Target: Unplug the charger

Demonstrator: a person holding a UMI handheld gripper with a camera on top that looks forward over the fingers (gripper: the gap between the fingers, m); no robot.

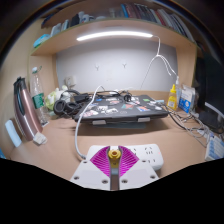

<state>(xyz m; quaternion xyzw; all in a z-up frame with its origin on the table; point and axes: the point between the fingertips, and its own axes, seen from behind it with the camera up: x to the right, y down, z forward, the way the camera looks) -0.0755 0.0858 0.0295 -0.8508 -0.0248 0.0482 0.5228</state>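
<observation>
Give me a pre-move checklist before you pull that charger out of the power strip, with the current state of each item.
1. Gripper lined up with the charger: ok, it sits between the fingers.
2. Fingers pressing on the charger: cannot tell.
3. Charger seated in the white power strip: ok, not yet pulled.
4. White cable free of the fingers: ok, it runs off behind the strip.
5. Laptop clear of the pull path: ok, it lies beyond the strip.
6. Power strip held down: cannot tell.

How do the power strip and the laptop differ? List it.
The power strip is white; the laptop is black. The power strip lies at the hand-held gripper's fingers; the laptop sits beyond it. The power strip is small, the laptop wide and closed. Both rest on the desk.
</observation>
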